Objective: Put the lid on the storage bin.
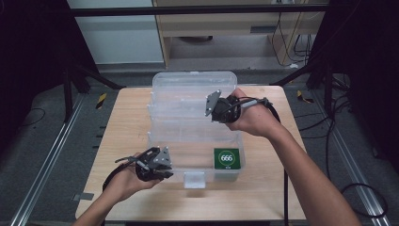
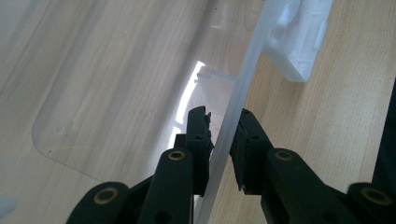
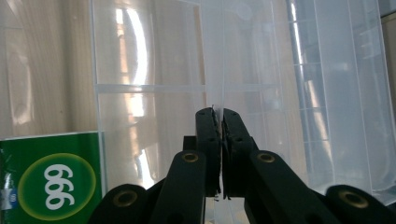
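A clear plastic compartment box (image 1: 155, 141) stands open on the wooden table, its lid (image 1: 193, 82) tipped back. My left gripper (image 1: 164, 172) is at the box's front left; in the left gripper view my left gripper (image 2: 223, 126) stands astride the box's front wall (image 2: 245, 74) with both pads against it. My right gripper (image 1: 217, 117) reaches down into the box from the right; my right gripper (image 3: 217, 116) is shut on the edge of a thin clear divider (image 3: 215, 65). A green pack marked 666 (image 1: 227, 158) lies in the front right compartment (image 3: 51, 179).
A white latch (image 1: 194, 180) juts from the middle of the box's front wall (image 2: 299, 42). Bare tabletop (image 1: 127, 122) runs along both sides of the box and in front of it. Black frame bars and cables surround the table.
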The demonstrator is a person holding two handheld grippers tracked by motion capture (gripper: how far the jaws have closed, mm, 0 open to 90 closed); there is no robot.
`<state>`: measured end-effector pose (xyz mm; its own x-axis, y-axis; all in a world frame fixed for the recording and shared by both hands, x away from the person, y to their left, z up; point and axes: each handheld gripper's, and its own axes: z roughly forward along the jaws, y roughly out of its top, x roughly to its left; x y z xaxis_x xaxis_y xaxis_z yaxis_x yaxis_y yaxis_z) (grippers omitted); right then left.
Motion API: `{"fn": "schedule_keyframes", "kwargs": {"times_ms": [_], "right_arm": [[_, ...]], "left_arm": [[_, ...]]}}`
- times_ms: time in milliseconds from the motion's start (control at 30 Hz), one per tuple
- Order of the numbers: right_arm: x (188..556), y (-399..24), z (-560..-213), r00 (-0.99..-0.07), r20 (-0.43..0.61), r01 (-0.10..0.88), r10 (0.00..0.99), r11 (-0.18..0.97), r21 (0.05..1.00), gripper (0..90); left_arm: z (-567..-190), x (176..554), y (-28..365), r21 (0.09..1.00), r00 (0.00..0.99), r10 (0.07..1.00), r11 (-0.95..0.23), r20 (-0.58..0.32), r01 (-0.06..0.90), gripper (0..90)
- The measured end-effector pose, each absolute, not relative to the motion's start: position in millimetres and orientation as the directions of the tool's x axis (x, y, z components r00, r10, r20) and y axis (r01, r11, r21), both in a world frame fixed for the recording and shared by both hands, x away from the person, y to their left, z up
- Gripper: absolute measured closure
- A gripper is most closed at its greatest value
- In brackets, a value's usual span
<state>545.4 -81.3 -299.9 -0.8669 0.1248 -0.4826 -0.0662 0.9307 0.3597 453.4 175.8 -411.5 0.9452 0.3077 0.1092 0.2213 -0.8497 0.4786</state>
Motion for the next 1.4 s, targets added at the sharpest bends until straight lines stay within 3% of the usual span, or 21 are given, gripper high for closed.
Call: {"fn": "schedule_keyframes", "kwargs": {"times_ms": [1400], "right_arm": [[479.9,-93.8,-315.1,-0.837,-0.535,-0.136,0.117,0.902,0.41,85.9]], "left_arm": [[-412.4,452.4,175.2,0.472,0.945,0.303,-0.856,0.125,0.212,76.1]]}}
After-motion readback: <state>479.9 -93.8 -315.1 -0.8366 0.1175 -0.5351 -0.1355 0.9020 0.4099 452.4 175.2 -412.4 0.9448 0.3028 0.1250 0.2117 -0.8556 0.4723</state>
